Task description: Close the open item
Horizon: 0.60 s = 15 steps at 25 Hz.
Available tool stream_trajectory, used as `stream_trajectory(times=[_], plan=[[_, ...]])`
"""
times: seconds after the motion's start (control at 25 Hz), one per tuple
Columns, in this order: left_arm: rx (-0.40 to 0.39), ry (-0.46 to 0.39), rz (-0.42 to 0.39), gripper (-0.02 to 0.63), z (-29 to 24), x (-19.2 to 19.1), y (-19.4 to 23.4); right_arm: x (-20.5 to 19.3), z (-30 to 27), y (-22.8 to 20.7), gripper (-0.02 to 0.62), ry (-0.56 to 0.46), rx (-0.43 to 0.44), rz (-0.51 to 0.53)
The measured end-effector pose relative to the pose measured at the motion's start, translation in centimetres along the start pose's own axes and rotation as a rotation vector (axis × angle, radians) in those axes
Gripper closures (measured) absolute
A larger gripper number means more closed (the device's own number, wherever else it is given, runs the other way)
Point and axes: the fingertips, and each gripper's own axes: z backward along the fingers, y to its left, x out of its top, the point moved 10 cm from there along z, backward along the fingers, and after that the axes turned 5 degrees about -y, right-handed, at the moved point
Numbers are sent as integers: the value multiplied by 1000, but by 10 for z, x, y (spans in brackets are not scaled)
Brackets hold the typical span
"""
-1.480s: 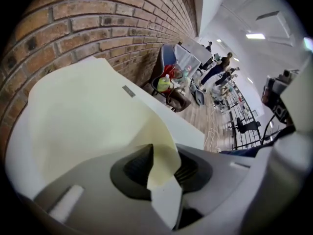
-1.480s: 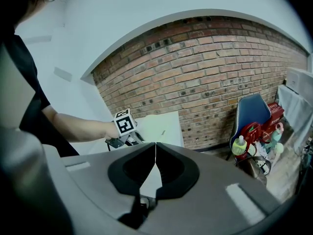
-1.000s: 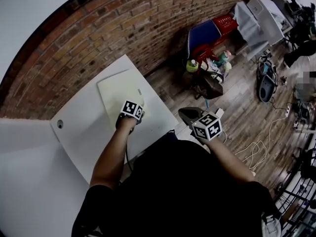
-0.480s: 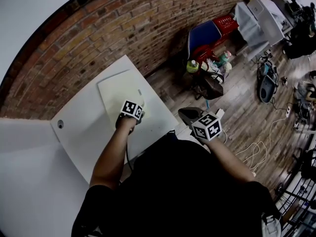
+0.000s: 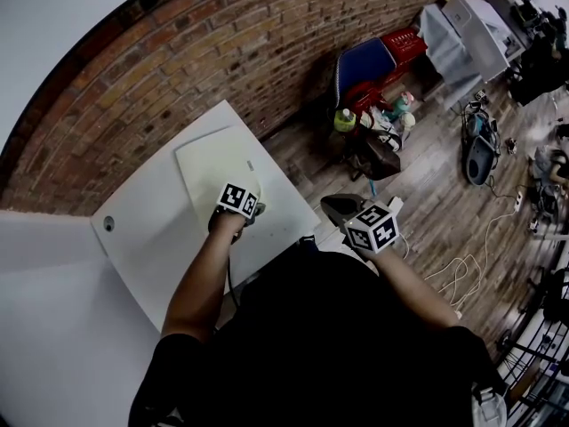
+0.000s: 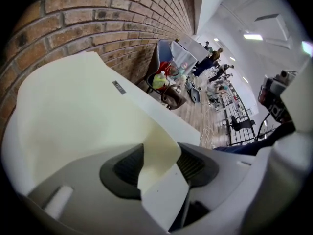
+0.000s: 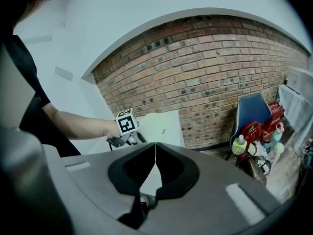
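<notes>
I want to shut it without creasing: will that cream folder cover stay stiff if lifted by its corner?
Probably floppy: the cream folder cover curls at the corner between the left gripper's jaws, which have just been opening. It looks thin, so likely light. Lying flat on the white table, it may slide when pushed.

Room on my left, wall ahead.
The brick wall (image 5: 178,69) hems the far side of the counter (image 5: 142,238), just behind the cream folder (image 5: 213,163); I can pass over bare counter left of it, and over open floor (image 5: 427,229) rightward.
</notes>
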Motion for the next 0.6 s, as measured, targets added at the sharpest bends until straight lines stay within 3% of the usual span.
stream_trajectory(times=[0.12,0.6], plan=[[-13,-3,-8,351,-1,-1,-7,-1,2,2,589,2,4,2],[-22,-52,47,344,-1,-4,-5,-6,8,3,589,-1,12,5]])
